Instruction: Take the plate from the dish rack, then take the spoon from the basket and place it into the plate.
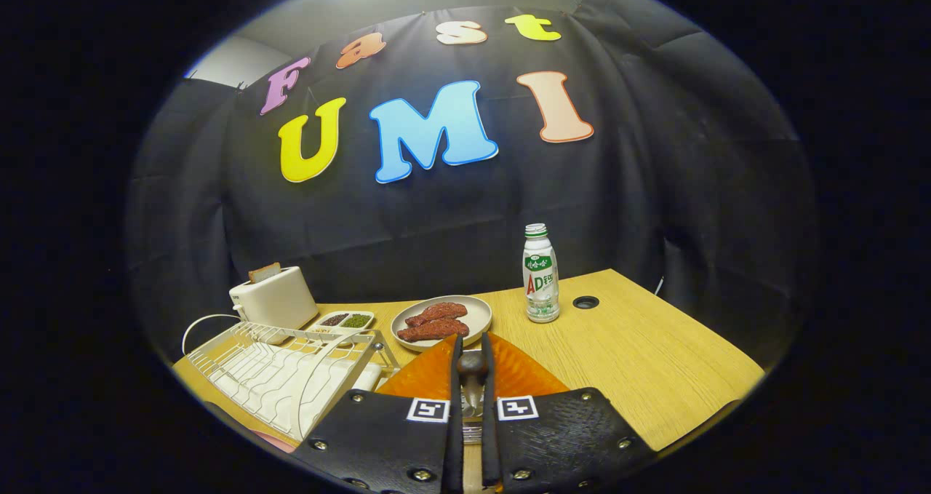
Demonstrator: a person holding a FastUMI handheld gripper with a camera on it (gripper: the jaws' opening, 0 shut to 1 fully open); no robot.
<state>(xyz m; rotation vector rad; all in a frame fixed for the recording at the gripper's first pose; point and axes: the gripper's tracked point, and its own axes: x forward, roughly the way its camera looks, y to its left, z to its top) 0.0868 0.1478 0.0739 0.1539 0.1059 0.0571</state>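
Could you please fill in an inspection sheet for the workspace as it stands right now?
Surface: wooden table, with a round grommet hole near the bottle.
Job's things: white wire dish rack beside the fingers; orange plate just ahead of and under them; spoon between them.
Clutter: white toaster with toast; small tray of dark and green bits; grey plate of meat slices; upright bottle.
Gripper: gripper nearly closed, fingers either side of the spoon over the orange plate; contact cannot be confirmed.
Cables: white cord looping by the toaster.
Surroundings: black cloth wall, ceiling light above.
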